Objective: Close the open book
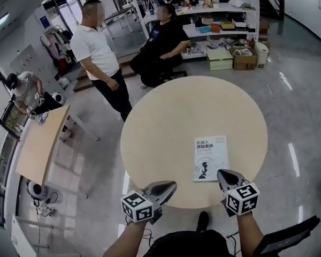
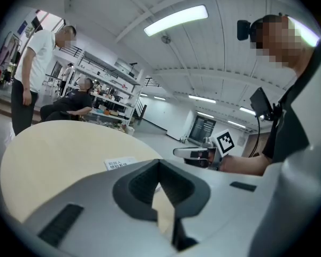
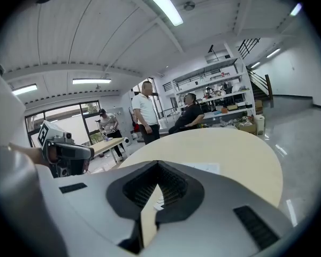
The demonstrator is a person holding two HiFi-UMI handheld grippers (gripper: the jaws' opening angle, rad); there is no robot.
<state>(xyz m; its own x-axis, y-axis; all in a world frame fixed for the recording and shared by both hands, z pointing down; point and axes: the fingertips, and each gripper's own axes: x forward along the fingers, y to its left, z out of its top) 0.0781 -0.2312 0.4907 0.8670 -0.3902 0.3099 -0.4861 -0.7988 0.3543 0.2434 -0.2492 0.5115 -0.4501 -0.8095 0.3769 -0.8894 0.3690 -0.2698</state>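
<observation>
A white book [image 1: 210,158] lies shut and flat on the round beige table [image 1: 166,127], cover up, towards the front right. My left gripper [image 1: 171,185] hovers over the table's front edge, left of the book, jaws together and empty. My right gripper [image 1: 220,173] is just off the book's front right corner, also shut with nothing in it. In the left gripper view the shut jaws [image 2: 159,162] point over the table at the book [image 2: 119,164], with the right gripper [image 2: 195,153] beside them. The right gripper view shows its shut jaws [image 3: 158,165], the book [image 3: 203,168] and the left gripper [image 3: 69,153].
Beyond the table a person in a white shirt [image 1: 99,52] stands and a person in black [image 1: 163,44] sits. Shelves with boxes [image 1: 224,31] line the back. A second table [image 1: 40,143] stands at the left, and a dark chair [image 1: 289,237] at the lower right.
</observation>
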